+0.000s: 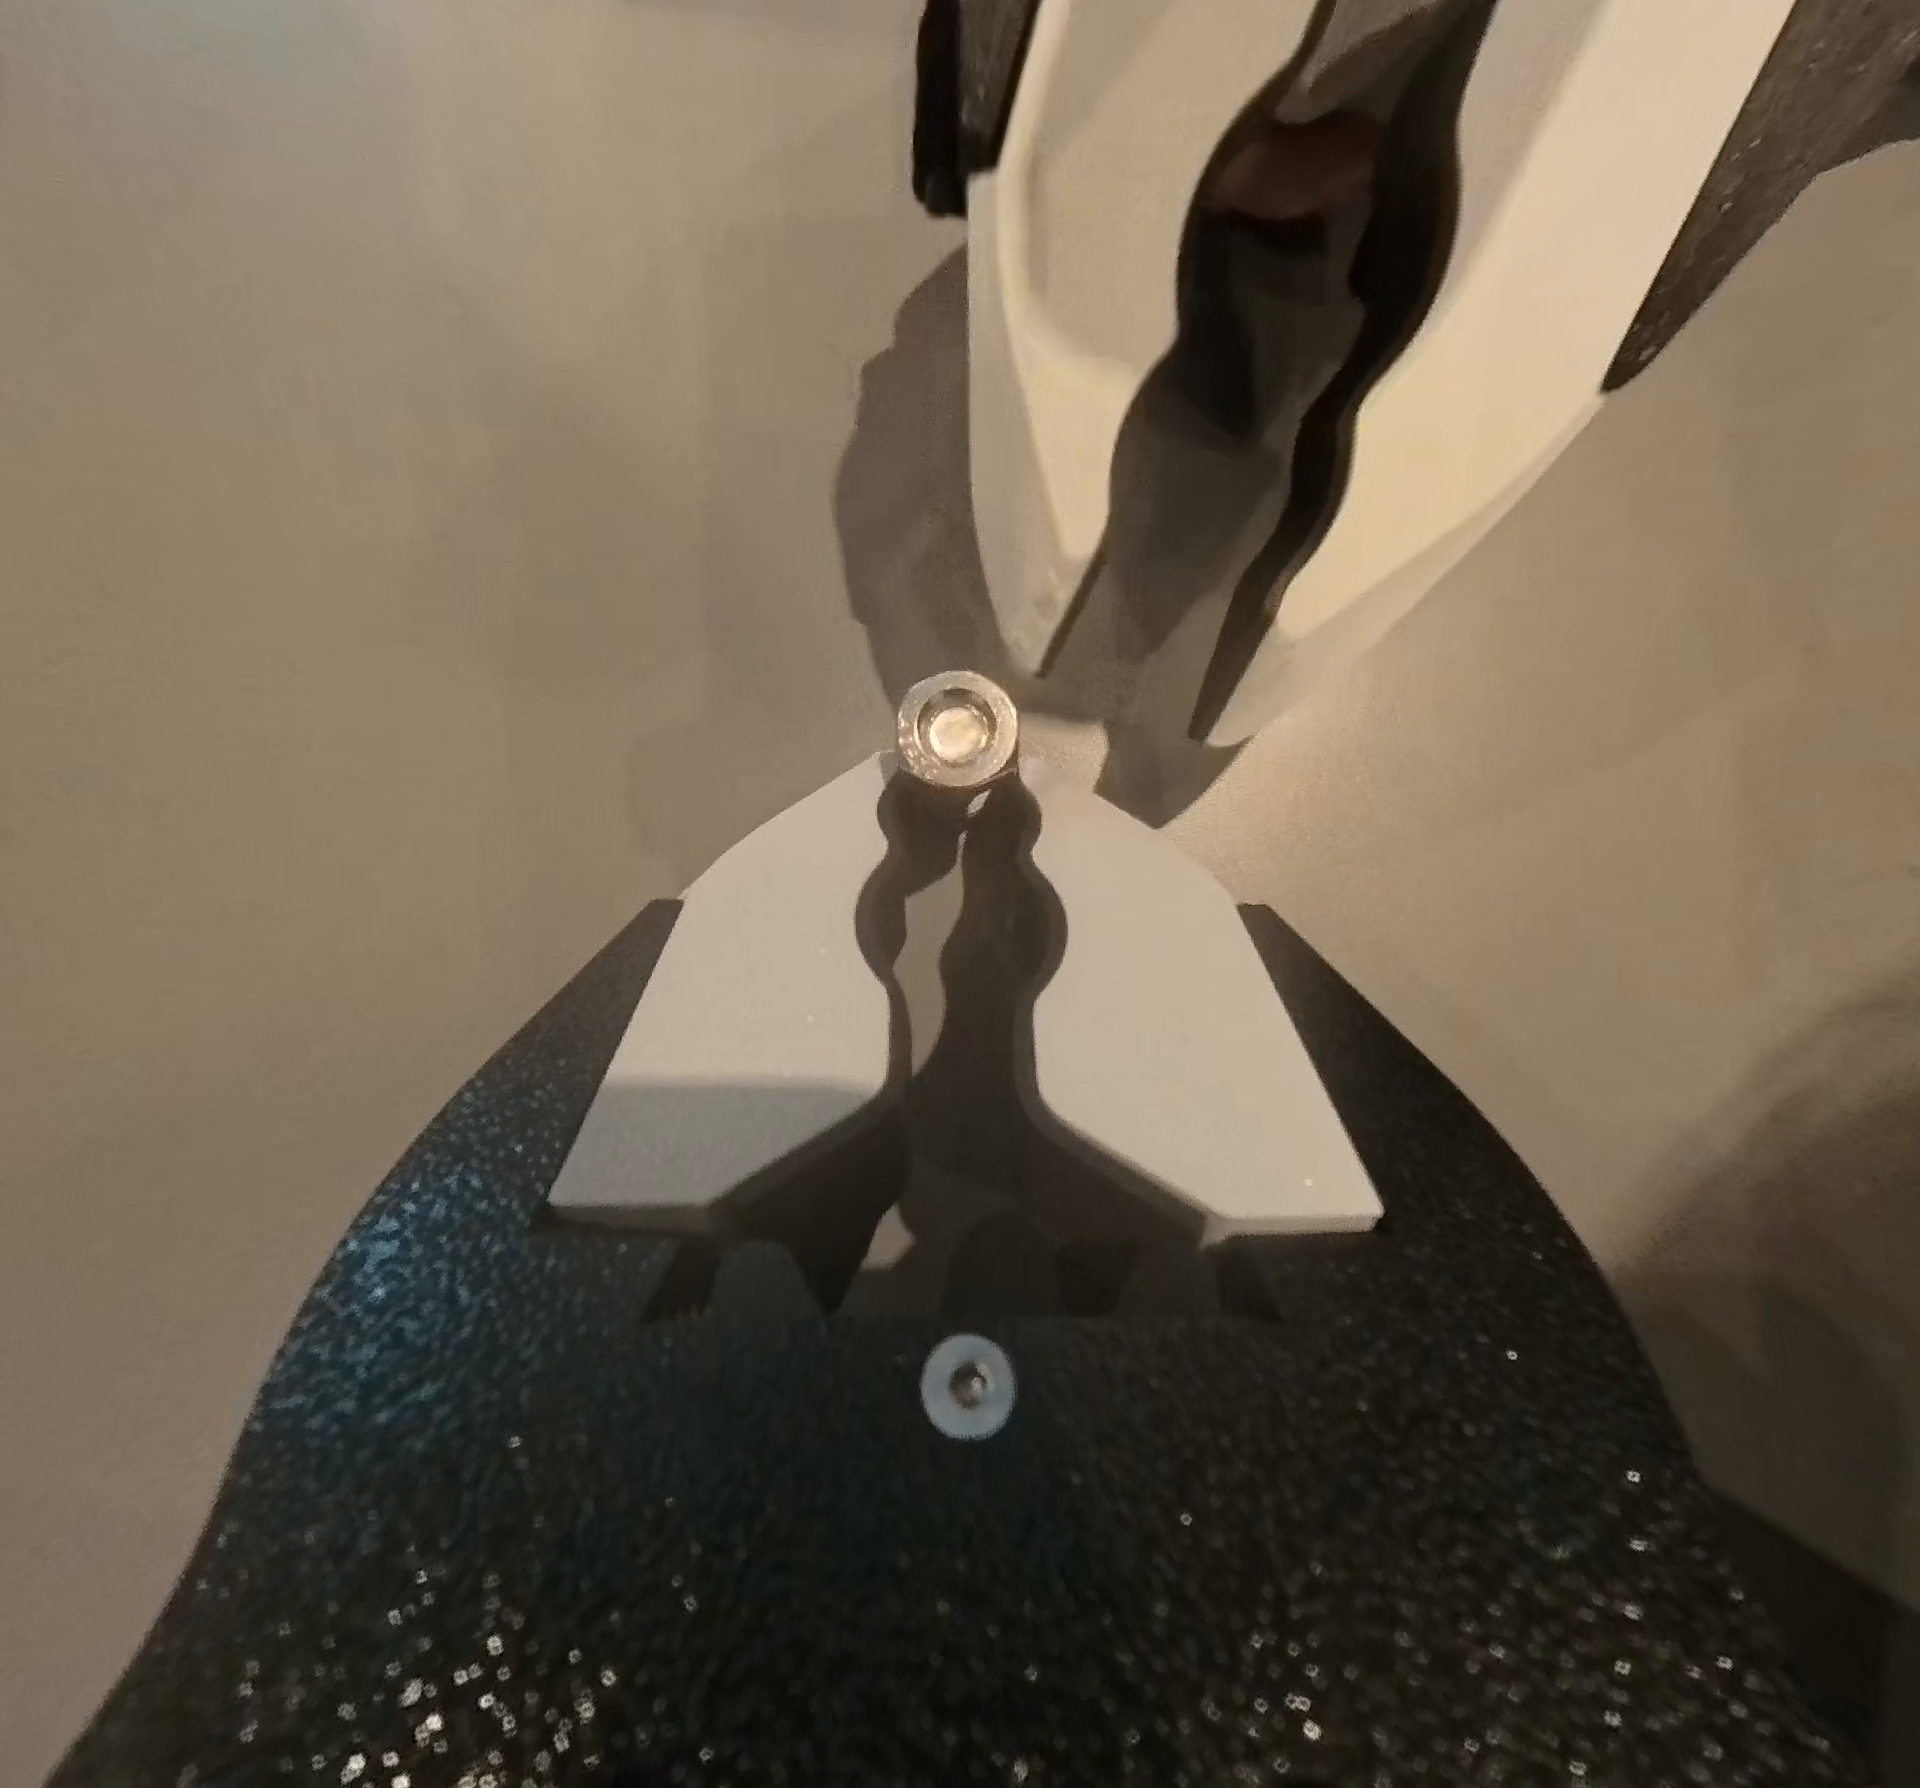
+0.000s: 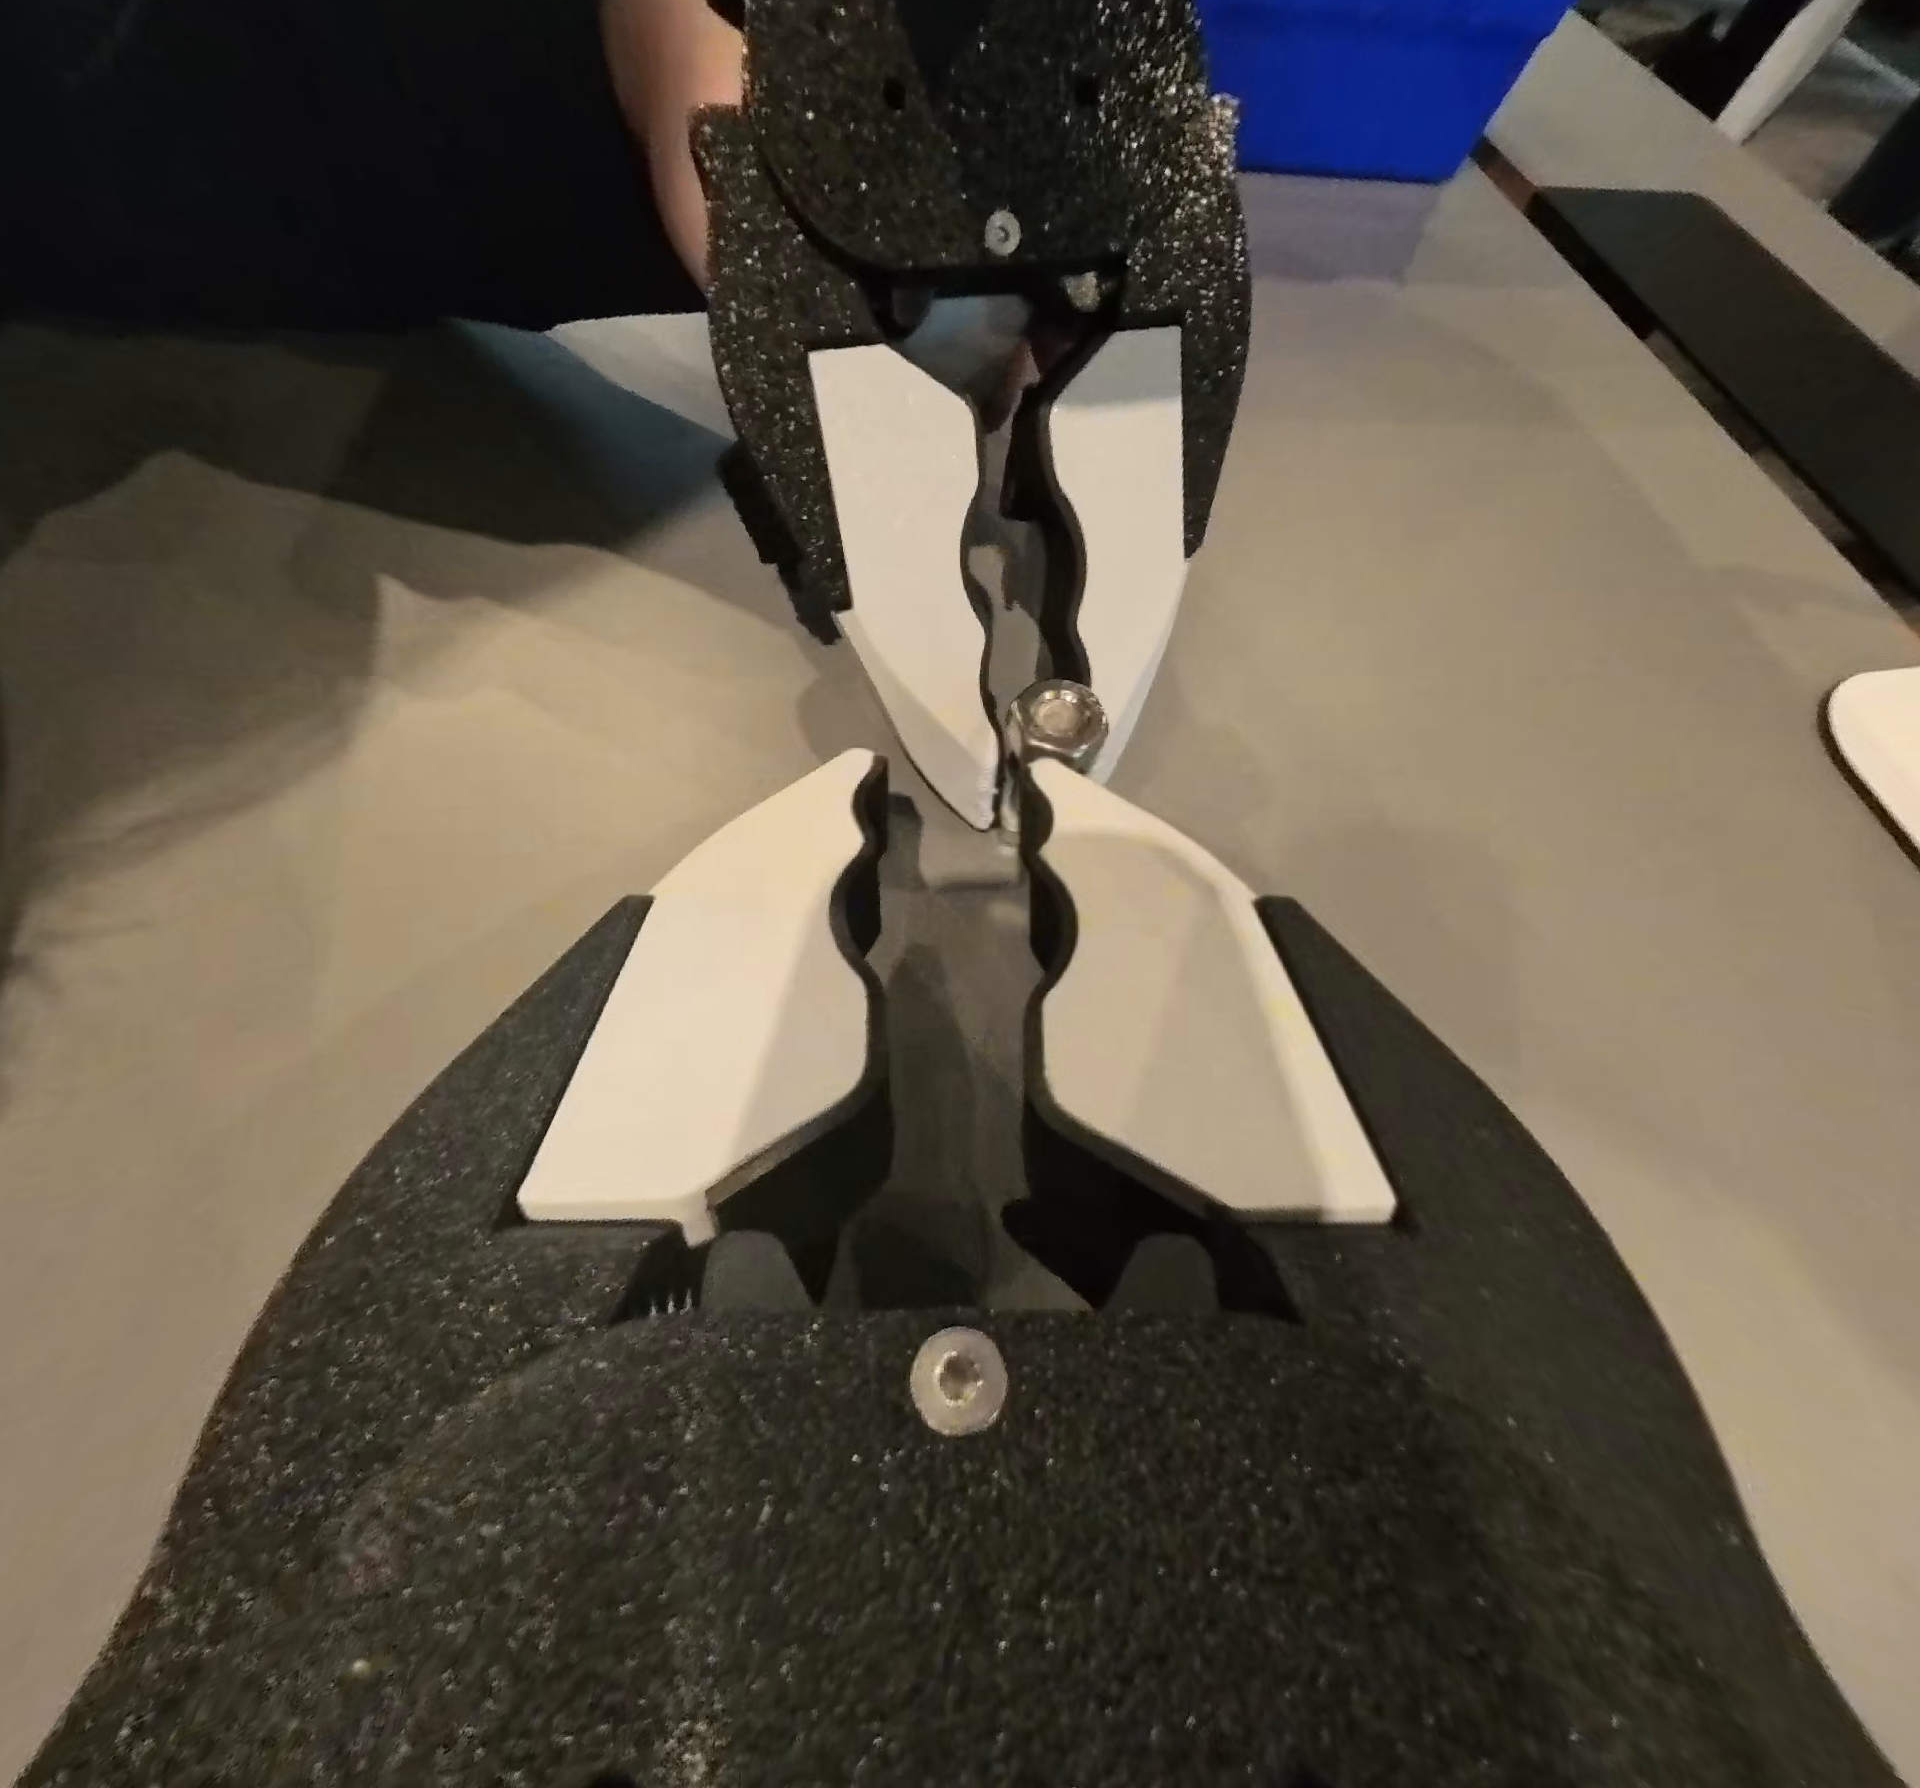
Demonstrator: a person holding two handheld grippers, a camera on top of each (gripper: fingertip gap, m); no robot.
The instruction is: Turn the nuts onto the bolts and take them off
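Note:
My left gripper [image 1: 956, 793] is shut on a steel bolt, and a hex nut [image 1: 956, 736] sits on the bolt's end, seen end-on just past the fingertips. In the right wrist view the left gripper [image 2: 1023, 782] comes down from above with the nut [image 2: 1060, 725] at its tips. My right gripper [image 2: 951, 782] is open; its right fingertip [image 2: 1044, 793] is right beside the bolt, just below the nut. The jaws are not around the nut. In the left wrist view the right gripper [image 1: 1127, 699] reaches in from the upper right, next to the nut.
All this is over a grey table [image 2: 1455, 595]. A blue bin [image 2: 1382, 24] stands at the far edge. A white flat object [image 2: 1881, 772] lies at the right edge, with a black bar [image 2: 1714, 284] behind it. A person's arm [image 2: 644, 76] is behind the left gripper. My two grippers' fingertips are within a few centimetres of each other. The white flat object [image 2: 1881, 772] sits 20 cm or so from the ends of my left fingers.

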